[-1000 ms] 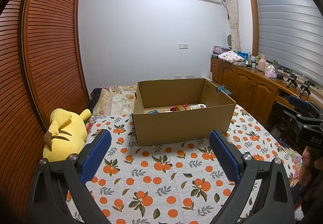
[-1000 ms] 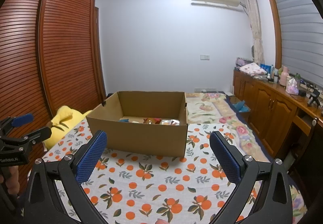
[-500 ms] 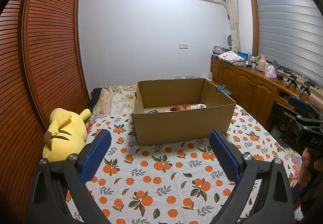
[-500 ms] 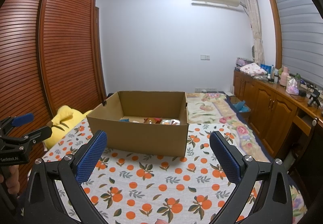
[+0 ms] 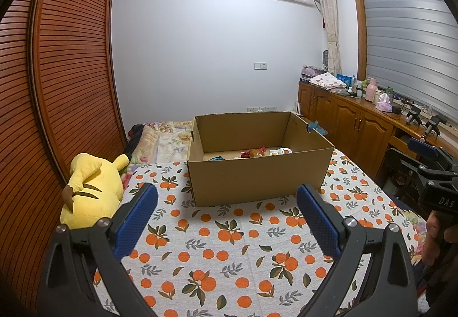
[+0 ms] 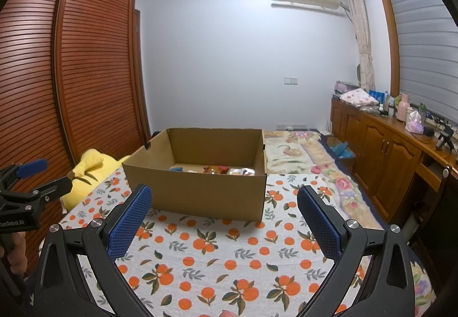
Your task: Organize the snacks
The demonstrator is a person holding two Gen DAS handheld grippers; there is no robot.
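From the left wrist, nothing differs from before: left tool point(image 5: 227, 211) spread, empty, near the box point(image 5: 257, 165) holding snacks point(image 5: 253, 153). From the right wrist, right tool point(image 6: 224, 211) likewise spread; orange-print cloth point(image 6: 229, 254) lies bare before it.

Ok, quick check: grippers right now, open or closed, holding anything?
Left gripper: open, holding nothing, short of the cardboard box.
Right gripper: open, holding nothing.
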